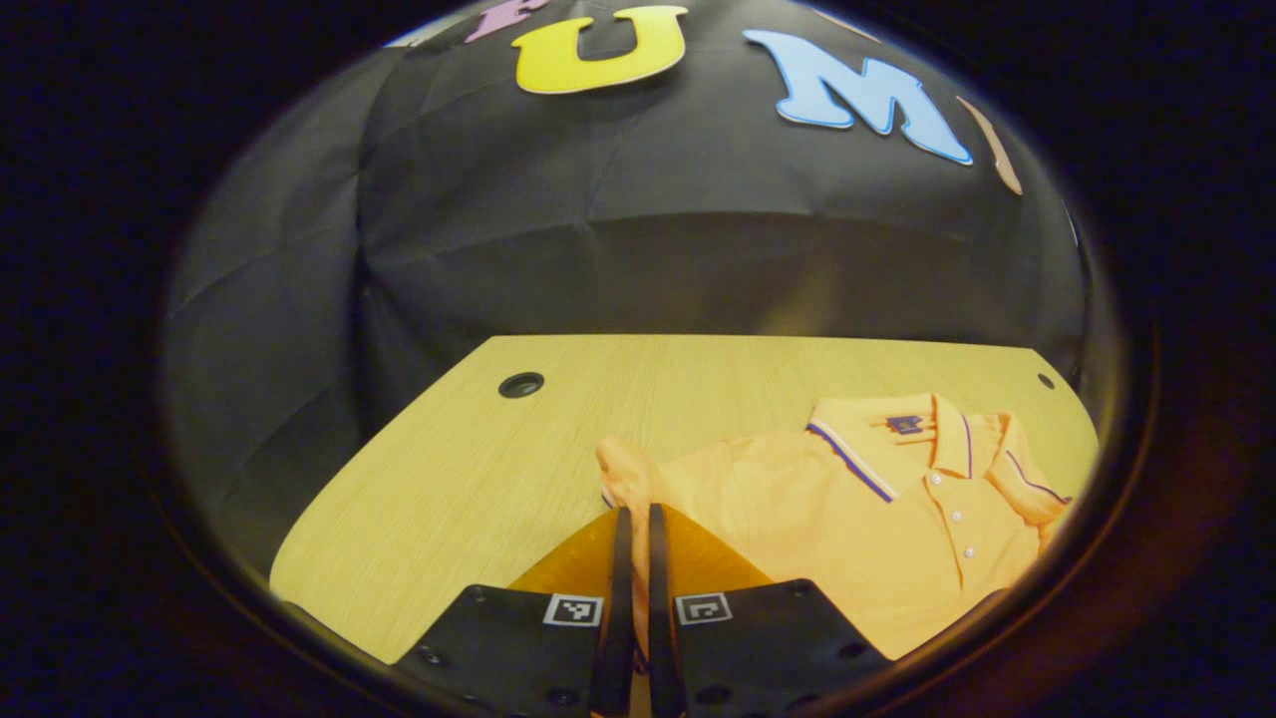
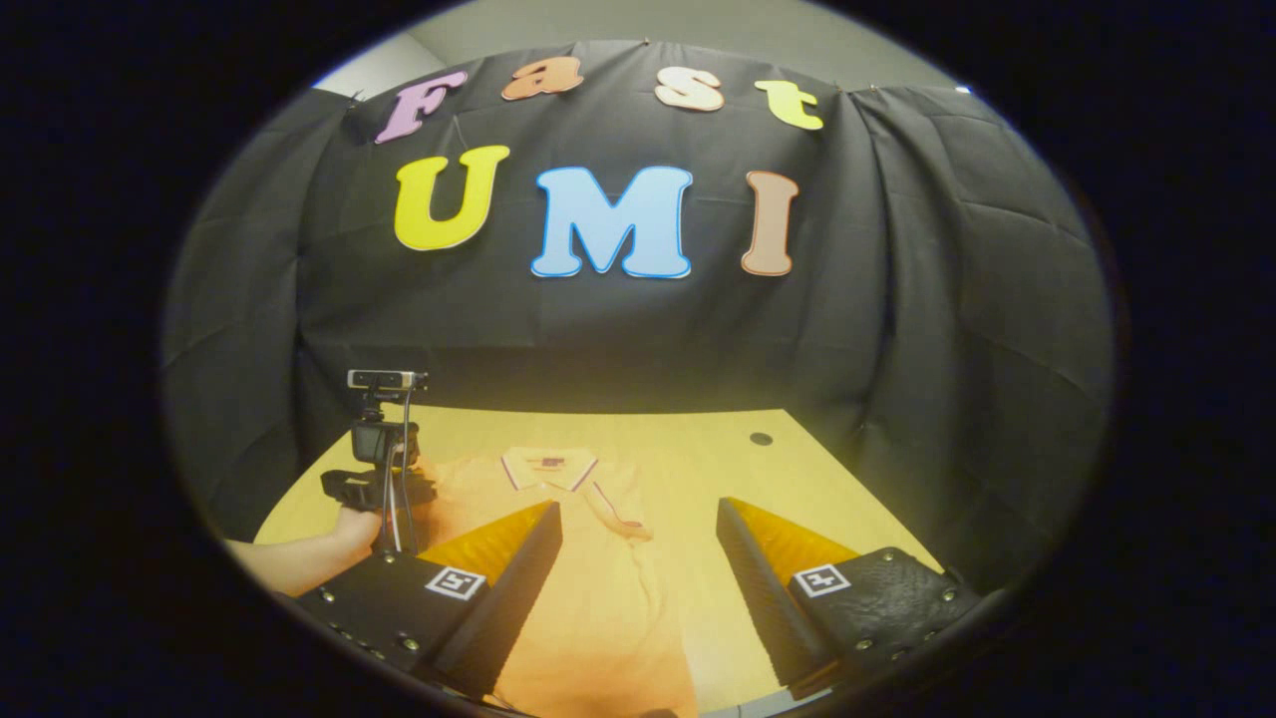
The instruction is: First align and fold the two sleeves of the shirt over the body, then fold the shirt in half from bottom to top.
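At the bottom of the left gripper view, my left tool [image 1: 634, 529] has its fingers pressed together on a fold of the orange shirt [image 1: 877, 538], pinching the sleeve [image 1: 626, 469] near the frame's centre; the shirt lies collar-up on the desk [image 1: 478, 469] at lower right. My right tool [image 2: 638, 529] is spread wide over the shirt [image 2: 598, 608] (its collar sits mid-frame), with my other hand [image 2: 351, 527] at lower left
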Demonstrator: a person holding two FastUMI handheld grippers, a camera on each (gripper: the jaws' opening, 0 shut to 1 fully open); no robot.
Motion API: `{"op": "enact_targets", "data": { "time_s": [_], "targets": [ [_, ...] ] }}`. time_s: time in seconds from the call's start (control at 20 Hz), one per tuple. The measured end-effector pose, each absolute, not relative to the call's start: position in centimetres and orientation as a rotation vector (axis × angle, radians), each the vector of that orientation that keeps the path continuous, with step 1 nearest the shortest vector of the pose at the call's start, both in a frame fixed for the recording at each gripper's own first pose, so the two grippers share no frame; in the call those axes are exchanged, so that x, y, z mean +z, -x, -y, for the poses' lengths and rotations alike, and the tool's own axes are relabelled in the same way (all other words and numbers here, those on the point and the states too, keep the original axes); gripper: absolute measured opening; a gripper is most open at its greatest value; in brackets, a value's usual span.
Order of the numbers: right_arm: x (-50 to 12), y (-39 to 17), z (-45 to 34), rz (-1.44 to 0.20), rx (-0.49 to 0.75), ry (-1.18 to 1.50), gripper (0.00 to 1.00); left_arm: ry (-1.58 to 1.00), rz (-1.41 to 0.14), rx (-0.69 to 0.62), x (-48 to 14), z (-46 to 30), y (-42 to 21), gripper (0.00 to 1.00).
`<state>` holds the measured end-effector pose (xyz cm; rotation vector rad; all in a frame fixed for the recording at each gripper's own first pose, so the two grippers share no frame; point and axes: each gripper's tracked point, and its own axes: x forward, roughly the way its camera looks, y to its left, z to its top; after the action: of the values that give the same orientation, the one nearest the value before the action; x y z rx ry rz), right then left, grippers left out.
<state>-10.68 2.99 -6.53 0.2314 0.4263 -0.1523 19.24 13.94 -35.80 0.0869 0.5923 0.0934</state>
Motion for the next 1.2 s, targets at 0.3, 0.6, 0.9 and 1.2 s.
{"op": "enact_targets", "data": {
  "time_s": [0.3,0.6,0.9,1.2],
  "targets": [
    [-8.4,10.7,-3.2,-0.472,-0.152,-0.249,0.96,-0.135,-0.602,0.006,-36.1,-9.0,-19.5,0.13],
    [-9.4,11.4,-2.2,-0.498,-0.211,-0.275,0.97,-0.152,-0.639,-0.051,-37.6,-5.8,-19.4,0.12],
    [-11.2,12.2,-2.3,-0.53,-0.238,-0.282,0.97,-0.177,-0.658,-0.092,-38.1,-4.2,-18.9,0.19],
    [-12.5,12.5,-2.5,-0.523,-0.154,-0.227,0.96,-0.176,-0.639,-0.12,-35.1,-3.3,-16.3,0.37]
  ]
}}
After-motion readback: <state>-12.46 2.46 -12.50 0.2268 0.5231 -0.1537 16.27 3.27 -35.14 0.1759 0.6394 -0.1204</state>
